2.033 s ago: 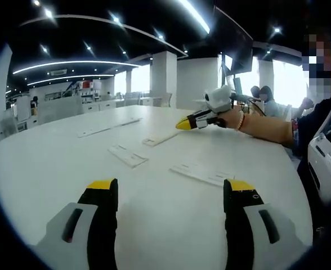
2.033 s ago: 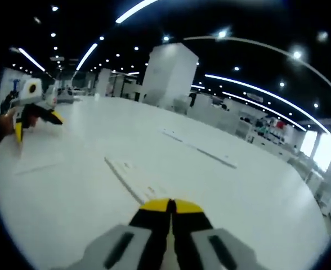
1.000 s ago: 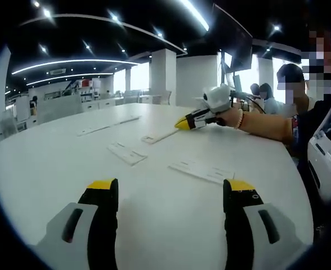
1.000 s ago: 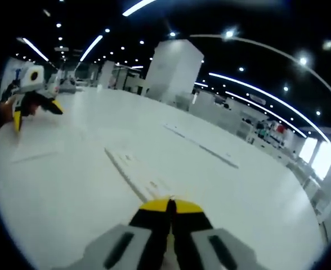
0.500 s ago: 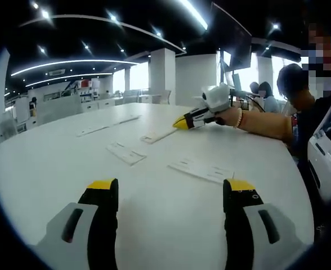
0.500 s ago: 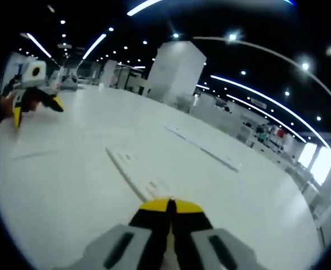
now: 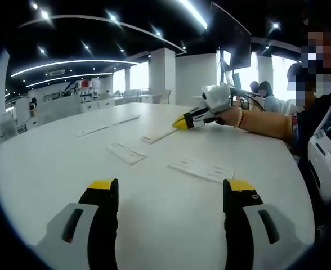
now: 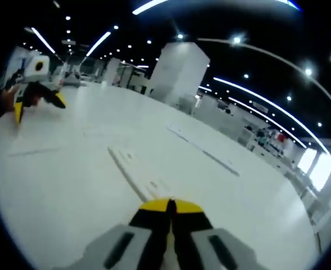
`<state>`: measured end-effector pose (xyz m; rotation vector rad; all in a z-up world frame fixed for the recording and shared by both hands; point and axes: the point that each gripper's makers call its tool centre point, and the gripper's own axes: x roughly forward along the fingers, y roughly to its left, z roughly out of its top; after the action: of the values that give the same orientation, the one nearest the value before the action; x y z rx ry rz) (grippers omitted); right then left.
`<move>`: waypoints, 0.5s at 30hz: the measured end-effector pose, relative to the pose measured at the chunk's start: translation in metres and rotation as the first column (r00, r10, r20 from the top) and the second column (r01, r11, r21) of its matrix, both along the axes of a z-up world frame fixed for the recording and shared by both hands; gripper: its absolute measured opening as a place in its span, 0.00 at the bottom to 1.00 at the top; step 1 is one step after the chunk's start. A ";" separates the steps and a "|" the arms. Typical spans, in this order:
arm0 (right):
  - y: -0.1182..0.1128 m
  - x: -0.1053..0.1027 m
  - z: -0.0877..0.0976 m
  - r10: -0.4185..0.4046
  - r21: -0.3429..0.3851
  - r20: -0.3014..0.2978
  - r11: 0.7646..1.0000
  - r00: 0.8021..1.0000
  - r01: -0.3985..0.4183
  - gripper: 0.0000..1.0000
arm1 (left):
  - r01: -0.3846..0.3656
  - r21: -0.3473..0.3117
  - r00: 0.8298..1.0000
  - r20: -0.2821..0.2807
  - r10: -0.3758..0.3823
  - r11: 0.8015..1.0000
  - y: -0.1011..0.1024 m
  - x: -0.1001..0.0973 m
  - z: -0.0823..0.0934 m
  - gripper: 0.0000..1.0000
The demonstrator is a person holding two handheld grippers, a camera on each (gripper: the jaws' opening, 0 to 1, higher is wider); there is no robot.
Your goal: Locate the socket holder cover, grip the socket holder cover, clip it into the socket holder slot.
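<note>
Several flat white socket-holder strips lie on the white table (image 7: 53, 163); I cannot tell cover from holder. In the left gripper view one strip (image 7: 127, 153) lies ahead to the left, another (image 7: 202, 169) ahead to the right and a third (image 7: 160, 136) farther back. My left gripper (image 7: 171, 188) hovers low over the table, jaws wide open and empty. A hand holds my right gripper (image 7: 179, 122) above the far strip, its yellow tips together. In the right gripper view that gripper (image 8: 168, 207) is shut, with a long strip (image 8: 134, 171) just ahead of its tips. The left gripper (image 8: 37, 106) is at far left.
A longer white strip (image 8: 202, 149) lies farther across the table. A person's forearm (image 7: 264, 126) reaches in from the right, with other people seated behind. White pillars (image 8: 174, 73) and office desks stand beyond the table's far edge.
The right gripper has drifted slightly left over the far strip and its view has tilted a little. The left gripper has stayed still and open.
</note>
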<state>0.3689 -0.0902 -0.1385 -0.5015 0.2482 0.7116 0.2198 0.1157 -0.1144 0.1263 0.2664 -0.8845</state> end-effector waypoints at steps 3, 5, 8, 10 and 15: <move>0.000 0.000 0.000 0.003 0.001 0.001 1.000 1.000 -0.003 0.04 | -0.001 0.003 1.000 -0.001 0.001 1.000 0.000 0.001 0.000 0.75; 0.001 0.000 0.000 0.006 -0.007 0.007 1.000 1.000 -0.006 0.04 | -0.001 0.003 1.000 0.000 0.001 1.000 0.000 0.001 0.000 0.75; 0.002 0.001 0.001 0.010 -0.016 0.016 1.000 1.000 -0.010 0.04 | -0.002 0.003 1.000 0.000 0.002 1.000 0.000 0.001 0.000 0.75; 0.003 0.000 0.001 0.012 -0.020 0.020 1.000 1.000 -0.011 0.04 | -0.004 0.004 1.000 0.001 0.004 1.000 0.000 0.001 0.000 0.75; 0.004 0.000 0.001 0.016 -0.024 0.026 1.000 1.000 -0.015 0.04 | -0.006 0.003 1.000 -0.001 0.006 1.000 0.000 0.002 -0.001 0.74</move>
<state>0.3687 -0.0861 -0.1370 -0.5360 0.2286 0.7171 0.2213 0.1159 -0.1151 0.1278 0.2695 -0.8780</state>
